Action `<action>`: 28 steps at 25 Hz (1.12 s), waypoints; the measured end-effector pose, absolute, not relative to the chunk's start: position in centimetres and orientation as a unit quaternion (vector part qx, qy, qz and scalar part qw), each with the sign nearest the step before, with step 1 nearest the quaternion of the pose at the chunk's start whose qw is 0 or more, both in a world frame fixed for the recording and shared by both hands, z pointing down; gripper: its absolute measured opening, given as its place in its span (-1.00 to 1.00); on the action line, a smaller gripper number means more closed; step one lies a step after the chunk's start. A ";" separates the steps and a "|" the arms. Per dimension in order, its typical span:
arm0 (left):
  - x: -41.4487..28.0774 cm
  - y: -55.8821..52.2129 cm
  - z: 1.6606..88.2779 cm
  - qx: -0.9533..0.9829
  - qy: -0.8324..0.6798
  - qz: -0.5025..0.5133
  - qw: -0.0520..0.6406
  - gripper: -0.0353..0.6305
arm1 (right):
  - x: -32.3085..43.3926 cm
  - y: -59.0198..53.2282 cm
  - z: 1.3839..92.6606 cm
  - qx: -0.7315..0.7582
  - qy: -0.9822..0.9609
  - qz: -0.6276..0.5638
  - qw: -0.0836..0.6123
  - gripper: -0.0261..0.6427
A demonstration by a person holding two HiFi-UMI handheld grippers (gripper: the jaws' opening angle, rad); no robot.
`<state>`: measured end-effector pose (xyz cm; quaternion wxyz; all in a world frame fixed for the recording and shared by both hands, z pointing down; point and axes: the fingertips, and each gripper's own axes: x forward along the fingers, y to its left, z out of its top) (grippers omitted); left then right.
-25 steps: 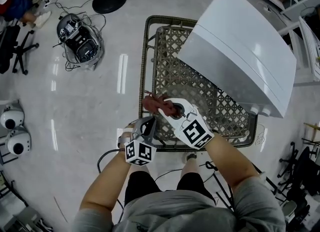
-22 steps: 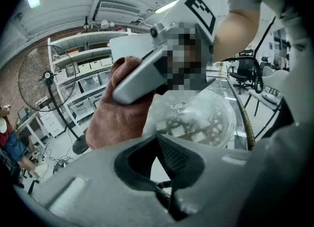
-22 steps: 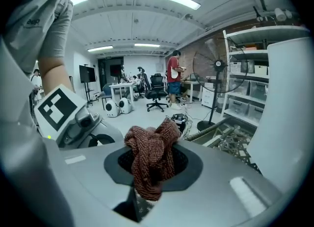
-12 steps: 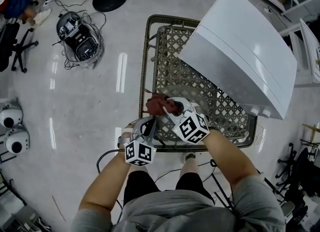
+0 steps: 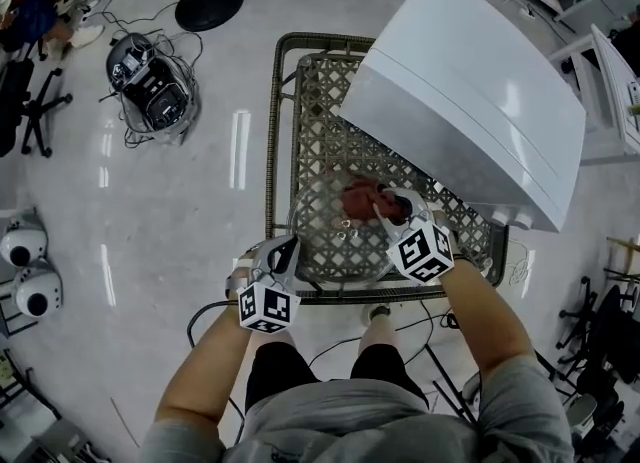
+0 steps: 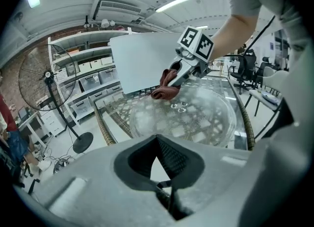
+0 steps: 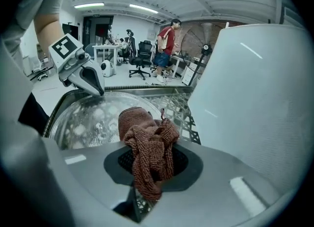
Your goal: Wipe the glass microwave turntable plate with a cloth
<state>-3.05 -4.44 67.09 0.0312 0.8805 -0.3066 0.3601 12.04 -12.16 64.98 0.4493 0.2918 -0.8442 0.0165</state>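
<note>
The clear glass turntable plate [image 5: 325,243] lies on a woven wicker table [image 5: 325,101]. My left gripper [image 5: 283,249] is at the plate's near-left rim, and its jaws look shut on that rim [image 6: 164,189]. My right gripper [image 5: 386,207] is shut on a bunched reddish-brown cloth [image 5: 360,196] and presses it onto the far right part of the plate. The left gripper view shows the cloth [image 6: 166,89] resting on the glass [image 6: 196,118]. In the right gripper view the cloth [image 7: 147,145] hangs between the jaws, with the plate [image 7: 83,120] and the left gripper [image 7: 95,89] beyond it.
A white microwave [image 5: 470,101] sits on the table's right half, close beside my right gripper. On the floor to the left are a fan base [image 5: 208,1], a device with tangled cables [image 5: 152,76] and white dome units [image 5: 25,241]. Chairs and a person stand farther off.
My right gripper has carried the cloth from the plate's near-left rim across to its far right side. The left gripper has stayed at the rim.
</note>
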 end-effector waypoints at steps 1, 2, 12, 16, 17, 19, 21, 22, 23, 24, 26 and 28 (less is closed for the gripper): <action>-3.0 -4.4 67.1 0.880 -0.306 0.360 0.031 -0.90 | 13.0 -12.2 64.9 0.298 -0.839 0.014 0.456 -0.69; -3.0 -4.4 67.1 0.880 -0.306 0.361 0.032 -0.90 | 13.9 -12.2 64.9 0.303 -0.834 0.013 0.461 -0.69; -2.9 -4.5 67.2 0.881 -0.310 0.356 0.030 -0.90 | 12.4 -11.2 62.9 0.297 -0.853 0.004 0.428 -0.69; -2.9 -4.5 67.1 0.882 -0.311 0.353 0.031 -0.90 | 4.7 -9.3 60.8 0.232 -0.902 0.005 0.365 -0.69; -2.9 -4.5 67.1 0.882 -0.311 0.353 0.031 -0.90 | 2.7 -8.9 60.4 0.218 -0.910 0.005 0.352 -0.69; -2.9 -4.6 67.1 0.882 -0.311 0.352 0.030 -0.90 | -0.9 -8.4 59.4 0.198 -0.925 0.006 0.323 -0.69; -2.8 -4.5 67.2 0.883 -0.311 0.350 0.029 -0.90 | -3.7 -8.4 58.3 0.187 -0.938 0.016 0.292 -0.69; -2.8 -4.5 67.2 0.883 -0.311 0.349 0.029 -0.90 | -4.8 -8.4 58.1 0.184 -0.942 0.027 0.279 -0.69; -2.8 -4.5 67.2 0.884 -0.312 0.348 0.029 -0.90 | -5.5 -8.5 58.2 0.181 -0.944 0.041 0.272 -0.69; -2.9 -4.5 67.2 0.884 -0.312 0.347 0.030 -0.90 | -6.0 -8.6 58.7 0.179 -0.944 0.054 0.272 -0.69; -2.9 -4.5 67.2 0.884 -0.313 0.346 0.030 -0.90 | -6.1 -8.6 60.4 0.174 -0.938 0.071 0.290 -0.69; -2.9 -4.5 67.2 0.885 -0.312 0.344 0.030 -0.90 | -5.5 -8.5 62.4 0.171 -0.929 0.071 0.320 -0.69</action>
